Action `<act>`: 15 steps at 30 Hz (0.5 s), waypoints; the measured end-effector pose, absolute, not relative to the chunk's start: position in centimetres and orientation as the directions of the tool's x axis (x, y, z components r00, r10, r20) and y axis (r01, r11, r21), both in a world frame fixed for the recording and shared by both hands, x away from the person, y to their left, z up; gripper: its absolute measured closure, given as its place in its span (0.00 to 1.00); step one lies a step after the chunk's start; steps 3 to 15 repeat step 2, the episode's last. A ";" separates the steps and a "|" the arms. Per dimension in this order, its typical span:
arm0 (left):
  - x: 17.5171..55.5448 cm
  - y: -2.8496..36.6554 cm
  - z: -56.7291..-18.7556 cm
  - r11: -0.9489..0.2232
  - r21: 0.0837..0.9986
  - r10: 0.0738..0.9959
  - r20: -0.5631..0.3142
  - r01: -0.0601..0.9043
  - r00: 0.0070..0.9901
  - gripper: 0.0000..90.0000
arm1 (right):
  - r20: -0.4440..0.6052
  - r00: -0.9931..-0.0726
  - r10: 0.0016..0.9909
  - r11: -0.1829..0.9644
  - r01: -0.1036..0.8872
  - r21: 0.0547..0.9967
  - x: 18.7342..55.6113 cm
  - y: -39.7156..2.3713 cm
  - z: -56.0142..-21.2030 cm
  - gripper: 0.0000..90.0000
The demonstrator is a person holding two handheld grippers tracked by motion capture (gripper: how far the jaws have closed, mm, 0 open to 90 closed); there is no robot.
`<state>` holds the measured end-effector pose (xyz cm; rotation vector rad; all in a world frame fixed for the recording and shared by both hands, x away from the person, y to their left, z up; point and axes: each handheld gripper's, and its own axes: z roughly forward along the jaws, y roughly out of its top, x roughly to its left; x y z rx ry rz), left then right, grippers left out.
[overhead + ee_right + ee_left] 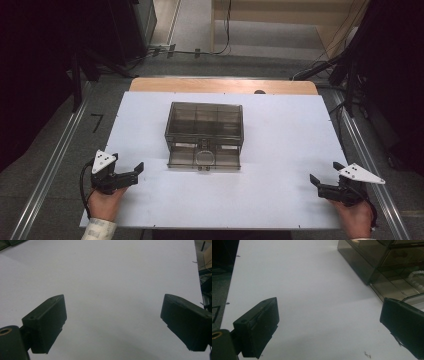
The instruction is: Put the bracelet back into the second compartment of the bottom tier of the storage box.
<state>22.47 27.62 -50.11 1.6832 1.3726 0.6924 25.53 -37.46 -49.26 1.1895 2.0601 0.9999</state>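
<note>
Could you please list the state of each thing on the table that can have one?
Drawer box: upright at the middle of the white table, untouched.
Bottom drawer: pulled partly out, with a white ring inside.
Left hand-held gripper: open, empty, resting at the near left edge.
Right hand-held gripper: open, empty, resting at the near right edge.

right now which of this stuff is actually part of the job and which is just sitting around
Part of the job:
- smoky clear drawer box, bottom drawer pulled out
- white ring in that drawer
- left gripper, open, nearest the box
- right gripper, open

Just lying about:
- white table
- wooden board behind it
- cables on the floor
</note>
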 end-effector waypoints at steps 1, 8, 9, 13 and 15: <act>22.4 27.7 -50.1 -0.050 0.863 0.965 -0.089 0.503 0.248 0.03 | -0.094 -0.455 0.886 0.330 0.475 0.816 25.5 -37.4 -49.3 0.06; 22.4 27.7 -50.1 -0.050 0.863 0.965 -0.089 0.503 0.248 0.03 | -0.094 -0.455 0.886 0.330 0.475 0.816 25.5 -37.4 -49.3 0.06; 22.4 27.7 -50.1 -0.050 0.863 0.965 -0.089 0.503 0.248 0.03 | -0.094 -0.455 0.886 0.330 0.475 0.816 25.5 -37.4 -49.3 0.06; 22.4 27.7 -50.1 -0.050 0.863 0.965 -0.089 0.503 0.248 0.03 | -0.094 -0.455 0.886 0.330 0.475 0.816 25.5 -37.4 -49.3 0.06; 22.4 27.7 -50.1 -0.050 0.863 0.965 -0.089 0.503 0.248 0.03 | -0.094 -0.455 0.886 0.330 0.475 0.816 25.5 -37.4 -49.3 0.06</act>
